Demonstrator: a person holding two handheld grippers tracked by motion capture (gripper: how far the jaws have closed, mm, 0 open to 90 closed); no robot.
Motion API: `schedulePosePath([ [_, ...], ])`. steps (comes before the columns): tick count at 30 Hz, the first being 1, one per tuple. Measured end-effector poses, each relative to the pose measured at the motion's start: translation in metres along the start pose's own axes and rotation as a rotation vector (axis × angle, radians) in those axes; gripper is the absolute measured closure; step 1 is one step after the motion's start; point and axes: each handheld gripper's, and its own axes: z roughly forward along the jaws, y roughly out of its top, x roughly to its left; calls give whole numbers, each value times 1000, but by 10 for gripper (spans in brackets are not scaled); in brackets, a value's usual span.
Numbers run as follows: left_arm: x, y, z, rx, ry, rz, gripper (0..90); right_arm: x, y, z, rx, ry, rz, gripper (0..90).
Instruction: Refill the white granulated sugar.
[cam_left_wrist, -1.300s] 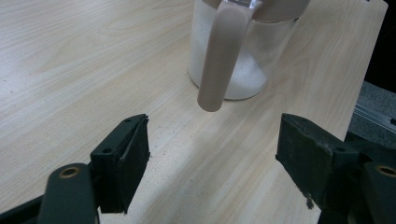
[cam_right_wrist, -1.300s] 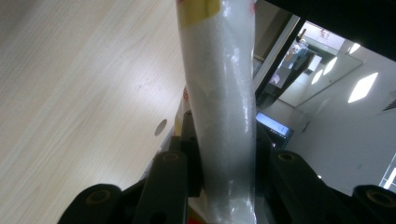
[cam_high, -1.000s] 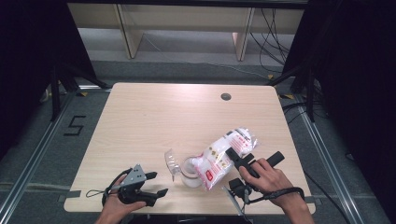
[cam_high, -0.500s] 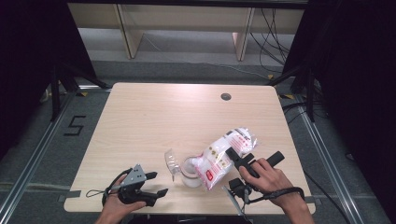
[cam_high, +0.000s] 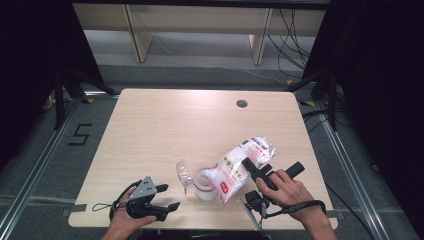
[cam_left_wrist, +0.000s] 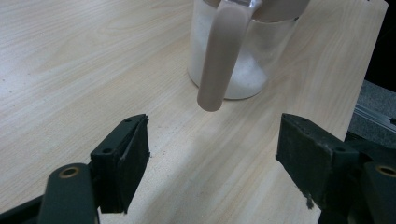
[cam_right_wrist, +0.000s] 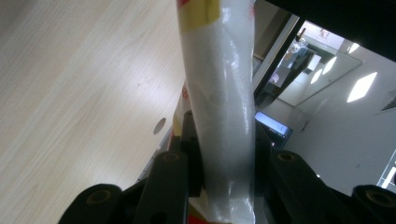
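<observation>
The wooden table (cam_high: 165, 130) takes up the middle of the high view, pale and mostly bare, with a small dark round hole (cam_high: 242, 103) near its far edge. Beyond it stands a low shelf unit (cam_high: 195, 20) on a grey floor, and cables (cam_high: 292, 35) hang at the far right.

A white plastic bag (cam_high: 239, 167) with red print lies tilted near the table's front right. Its lower end hangs over the mouth of a glass jar (cam_high: 203, 184), which stands upright just left of it and holds a white powder. A clear lid (cam_high: 183, 173) leans off the jar's left side.

The right hand (cam_high: 285, 189) comes in from the bottom right, forearm angled toward the middle of the table, wrist bent so that the right gripper (cam_high: 254, 170) points up and left into the bag. Its jaws are clamped on the bag; in the right gripper view the bag (cam_right_wrist: 219, 107) rises as a squeezed white column between the two black pads.

The left hand (cam_high: 131, 216) rests low at the front left edge, the knuckles down by the table. The left gripper (cam_high: 167, 196) lies nearly level, aimed right toward the jar. Its jaws stand wide apart with nothing between them; in the left gripper view the jar (cam_left_wrist: 243, 60) sits ahead, well apart from the pads.
</observation>
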Motion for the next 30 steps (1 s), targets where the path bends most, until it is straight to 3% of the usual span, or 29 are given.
schedulePosePath([
  [30, 0, -1, 1, -14, -3, -14, 249, 1, -1, 0, 4, 19, 6, 765],
])
